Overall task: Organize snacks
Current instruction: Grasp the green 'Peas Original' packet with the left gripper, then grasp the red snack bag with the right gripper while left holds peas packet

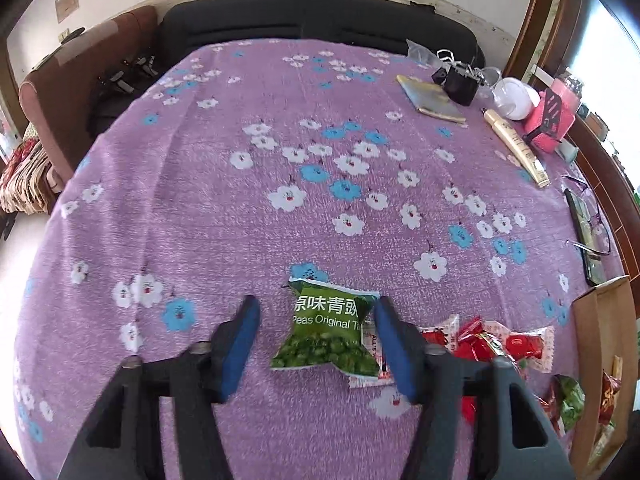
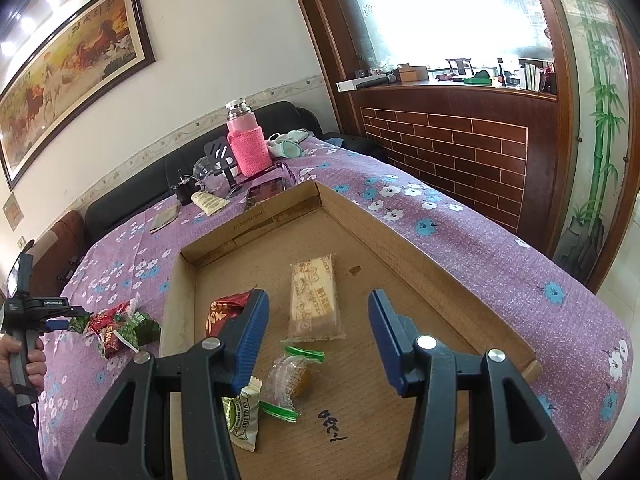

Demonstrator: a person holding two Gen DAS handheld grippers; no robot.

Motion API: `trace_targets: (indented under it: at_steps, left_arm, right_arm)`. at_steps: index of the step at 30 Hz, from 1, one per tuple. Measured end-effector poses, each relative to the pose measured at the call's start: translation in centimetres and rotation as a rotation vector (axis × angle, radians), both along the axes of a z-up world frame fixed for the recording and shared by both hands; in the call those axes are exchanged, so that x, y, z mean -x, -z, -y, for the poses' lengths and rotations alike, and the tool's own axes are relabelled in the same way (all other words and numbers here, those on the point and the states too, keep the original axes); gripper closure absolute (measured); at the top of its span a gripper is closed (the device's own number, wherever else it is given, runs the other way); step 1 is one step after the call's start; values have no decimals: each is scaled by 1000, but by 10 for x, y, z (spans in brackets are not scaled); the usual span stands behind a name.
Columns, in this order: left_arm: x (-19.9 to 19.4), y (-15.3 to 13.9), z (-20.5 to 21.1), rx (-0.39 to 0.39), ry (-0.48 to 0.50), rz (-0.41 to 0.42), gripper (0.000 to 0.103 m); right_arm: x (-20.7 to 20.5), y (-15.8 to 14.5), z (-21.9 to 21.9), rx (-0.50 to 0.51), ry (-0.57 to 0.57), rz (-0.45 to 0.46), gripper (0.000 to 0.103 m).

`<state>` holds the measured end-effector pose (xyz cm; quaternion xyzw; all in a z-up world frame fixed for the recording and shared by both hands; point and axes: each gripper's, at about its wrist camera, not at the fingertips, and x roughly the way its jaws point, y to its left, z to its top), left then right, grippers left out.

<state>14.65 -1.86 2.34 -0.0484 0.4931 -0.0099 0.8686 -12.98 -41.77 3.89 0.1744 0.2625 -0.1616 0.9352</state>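
The green pea packet [image 1: 328, 332] lies flat on the purple flowered tabletop [image 1: 240, 220], between the parted pads of my left claw [image 1: 316, 344], which has no hold of it; just to its right sit red snack packets [image 1: 492, 344] beside the cardboard box [image 2: 400, 216]. My right claw [image 2: 316, 332] hangs half open and empty over that box, above a pale wafer packet [image 2: 314, 296] and a clear-wrapped sweet [image 2: 290, 376].
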Motion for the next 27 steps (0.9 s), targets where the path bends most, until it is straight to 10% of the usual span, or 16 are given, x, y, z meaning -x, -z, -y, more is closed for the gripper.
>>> trace_targets:
  at_steps: [7, 15, 27]
  left_arm:
    - [6, 7, -2, -13, 13, 29, 68]
    - [13, -5, -16, 20, 4, 75, 70]
    - [21, -21, -25, 79, 14, 119, 70]
  right_arm:
    - [-2, -15, -16, 51, -26, -35, 52]
    - [-66, -58, -105, -182, -539, -156, 52]
    - [-194, 15, -167, -85, -480, -436, 52]
